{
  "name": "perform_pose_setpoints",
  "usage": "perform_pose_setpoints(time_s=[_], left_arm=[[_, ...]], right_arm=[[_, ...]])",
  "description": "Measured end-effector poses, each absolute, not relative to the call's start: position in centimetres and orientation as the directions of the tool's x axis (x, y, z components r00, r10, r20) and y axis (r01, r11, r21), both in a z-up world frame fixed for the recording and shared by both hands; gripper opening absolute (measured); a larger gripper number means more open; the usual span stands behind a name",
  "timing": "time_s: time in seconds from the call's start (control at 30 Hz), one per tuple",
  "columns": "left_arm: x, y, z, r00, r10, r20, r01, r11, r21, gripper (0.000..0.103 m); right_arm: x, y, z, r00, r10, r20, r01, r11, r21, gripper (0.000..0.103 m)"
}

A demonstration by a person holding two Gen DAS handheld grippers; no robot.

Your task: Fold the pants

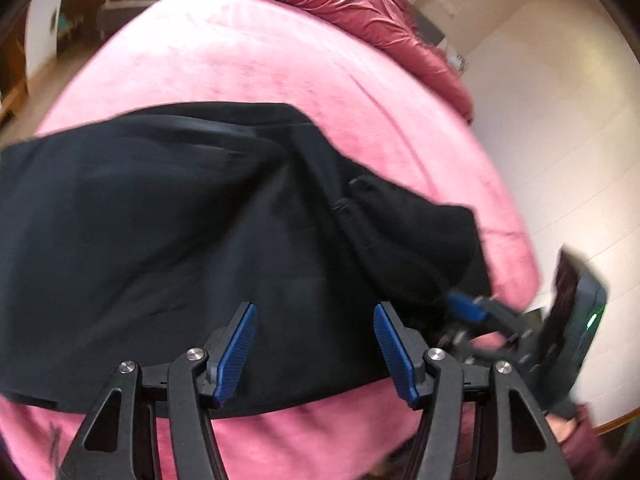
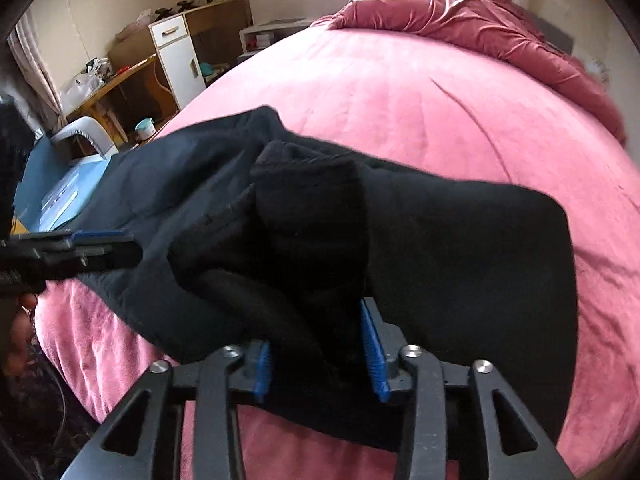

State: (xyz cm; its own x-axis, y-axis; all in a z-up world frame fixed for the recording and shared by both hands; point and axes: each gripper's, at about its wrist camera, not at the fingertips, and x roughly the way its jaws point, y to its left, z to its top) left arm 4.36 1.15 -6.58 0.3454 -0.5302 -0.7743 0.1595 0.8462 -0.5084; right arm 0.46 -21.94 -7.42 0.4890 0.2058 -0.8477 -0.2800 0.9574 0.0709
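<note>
Black pants lie spread across the near part of a pink bed, with a bunched fold rising at their right end. My left gripper hovers open just over the pants' near edge, its blue pads wide apart and nothing between them. In the right wrist view my right gripper stands partly open around a raised bunch of the pants; the cloth fills the gap but looks slack. The right gripper also shows low right in the left wrist view, and the left gripper at the left edge of the right one.
A crumpled dark-pink duvet lies at the far end of the bed. A white cabinet and a cluttered wooden desk stand beyond the bed's left side, near a blue object. Pale floor lies to the right.
</note>
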Motion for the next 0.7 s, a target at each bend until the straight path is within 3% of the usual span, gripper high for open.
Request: perform_pose_setpoints(time_s=[0.03, 0.07, 0.2, 0.5, 0.53, 0.57, 0.6, 0.7], left_arm=[[4.7, 1.2, -6.5, 0.335, -0.559, -0.758, 0.153, 0.826, -0.542, 0.062], [4.9, 1.0, -6.5, 0.331, -0.569, -0.753, 0.147, 0.819, -0.554, 0.062], [6.1, 0.3, -6.9, 0.291, -0.619, -0.73, 0.142, 0.782, -0.606, 0.062], [7.5, -3.8, -9.1, 0.195, -0.606, -0.771, 0.17, 0.795, -0.582, 0.062], [7.3, -4.1, -9.2, 0.189, -0.596, -0.78, 0.182, 0.802, -0.569, 0.056], [7.1, -4.6, -9.3, 0.189, -0.575, -0.796, 0.195, 0.816, -0.544, 0.038], [6.8, -5.0, -9.4, 0.191, -0.538, -0.821, 0.21, 0.839, -0.502, 0.033], [5.7, -5.3, -9.9, 0.203, -0.494, -0.846, 0.246, 0.862, -0.444, 0.033]], right_arm=[[0.1, -22.3, -7.2, 0.474, 0.237, -0.848, -0.291, 0.951, 0.104, 0.06], [-0.2, -22.6, -6.9, 0.459, 0.27, -0.847, -0.298, 0.944, 0.139, 0.063], [-2.2, -23.3, -5.7, 0.44, 0.336, -0.833, -0.306, 0.928, 0.213, 0.064], [-3.2, -29.1, -5.5, 0.507, 0.172, -0.845, -0.104, 0.985, 0.138, 0.064], [-3.1, -29.6, -5.7, 0.51, 0.149, -0.847, -0.076, 0.989, 0.129, 0.064], [-3.0, -30.0, -5.8, 0.512, 0.132, -0.849, -0.052, 0.991, 0.122, 0.064], [-2.8, -30.3, -6.2, 0.505, 0.123, -0.854, -0.031, 0.992, 0.125, 0.064], [-2.6, -30.1, -7.7, 0.454, 0.124, -0.882, -0.048, 0.992, 0.115, 0.064]])
